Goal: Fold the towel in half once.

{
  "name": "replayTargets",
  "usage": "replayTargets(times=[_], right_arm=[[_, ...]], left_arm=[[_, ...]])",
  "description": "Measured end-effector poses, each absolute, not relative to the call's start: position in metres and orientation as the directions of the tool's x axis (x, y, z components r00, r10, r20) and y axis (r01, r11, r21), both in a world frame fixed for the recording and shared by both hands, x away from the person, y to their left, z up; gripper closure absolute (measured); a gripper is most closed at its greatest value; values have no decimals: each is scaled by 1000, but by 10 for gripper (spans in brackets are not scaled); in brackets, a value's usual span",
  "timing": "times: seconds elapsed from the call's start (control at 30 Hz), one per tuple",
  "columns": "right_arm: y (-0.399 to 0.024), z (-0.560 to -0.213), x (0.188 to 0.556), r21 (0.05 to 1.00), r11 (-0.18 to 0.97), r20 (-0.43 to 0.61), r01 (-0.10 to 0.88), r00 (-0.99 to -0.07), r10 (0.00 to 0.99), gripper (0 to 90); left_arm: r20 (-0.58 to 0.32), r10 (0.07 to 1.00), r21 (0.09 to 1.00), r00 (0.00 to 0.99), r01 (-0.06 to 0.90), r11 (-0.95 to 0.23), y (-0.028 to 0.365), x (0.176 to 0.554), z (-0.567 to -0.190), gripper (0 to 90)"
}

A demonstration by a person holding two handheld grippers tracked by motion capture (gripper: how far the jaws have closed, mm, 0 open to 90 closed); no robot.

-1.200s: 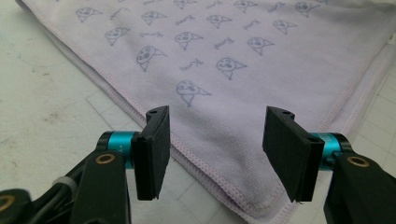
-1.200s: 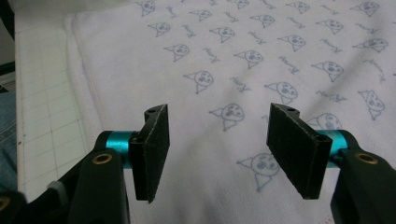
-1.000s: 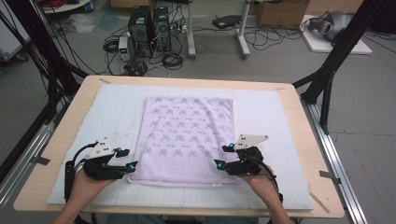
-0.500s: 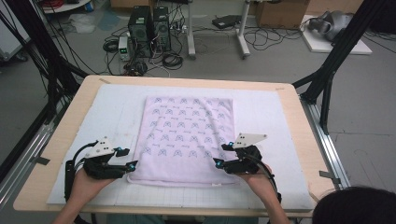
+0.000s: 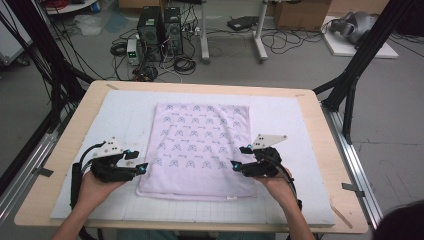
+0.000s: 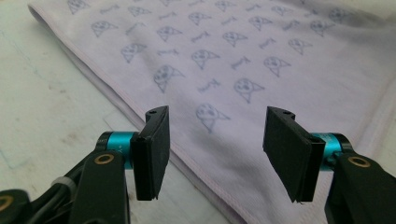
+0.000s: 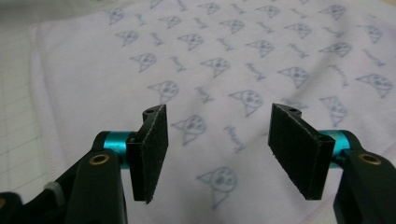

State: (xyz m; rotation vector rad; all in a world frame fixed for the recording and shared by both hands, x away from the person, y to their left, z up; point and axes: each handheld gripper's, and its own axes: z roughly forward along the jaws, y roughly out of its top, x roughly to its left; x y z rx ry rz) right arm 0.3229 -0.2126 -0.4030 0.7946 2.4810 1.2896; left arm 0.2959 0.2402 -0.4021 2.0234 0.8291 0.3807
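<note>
A pale lilac cloth (image 5: 200, 147) printed with small blue figures lies flat and folded in the middle of the white mat (image 5: 295, 125). My left gripper (image 5: 141, 166) rests at the cloth's left edge near its front corner, jaws apart and pointing inward. In the left gripper view the left gripper (image 6: 217, 149) is open over the cloth's hem (image 6: 140, 109), nothing between the pads. My right gripper (image 5: 238, 159) sits at the cloth's right edge, also pointing inward. The right gripper view has the right gripper (image 7: 219, 154) open just above the cloth (image 7: 224, 70), holding nothing.
The mat covers a wooden table (image 5: 320, 107) with bare wood along its edges. Black frame struts (image 5: 355, 75) rise at the right and left (image 5: 45, 70). Computers and cables (image 5: 160, 30) stand on the floor beyond the far edge. A dark head (image 5: 405, 222) shows at the bottom right corner.
Both hands and grippers stay where they were beside the cloth. A person's dark head entered at the bottom right corner and is still there.
</note>
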Motion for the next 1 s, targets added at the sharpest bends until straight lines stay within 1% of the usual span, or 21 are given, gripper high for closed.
replayTargets(times=[0.17, 0.33, 0.77, 0.83, 1.0], right_arm=[[-220, -398, 343, 806, 450, 60, 385, -809, 585, 369], [-223, -387, 361, 801, 457, 46, 387, -801, 597, 352], [-233, -362, 405, 793, 444, 49, 418, -770, 637, 309], [-234, -360, 408, 800, 434, 51, 413, -769, 637, 309], [-229, -354, 414, 792, 455, 41, 408, -779, 626, 307]], left_arm=[[-37, 692, 831, 721, 407, -379, 234, 313, -392, 405], [-26, 697, 831, 717, 403, -384, 228, 329, -386, 396], [-59, 729, 835, 682, 434, -338, 222, 371, -373, 396], [-55, 735, 836, 676, 433, -336, 221, 376, -369, 395], [-48, 742, 835, 669, 434, -338, 221, 385, -364, 397]])
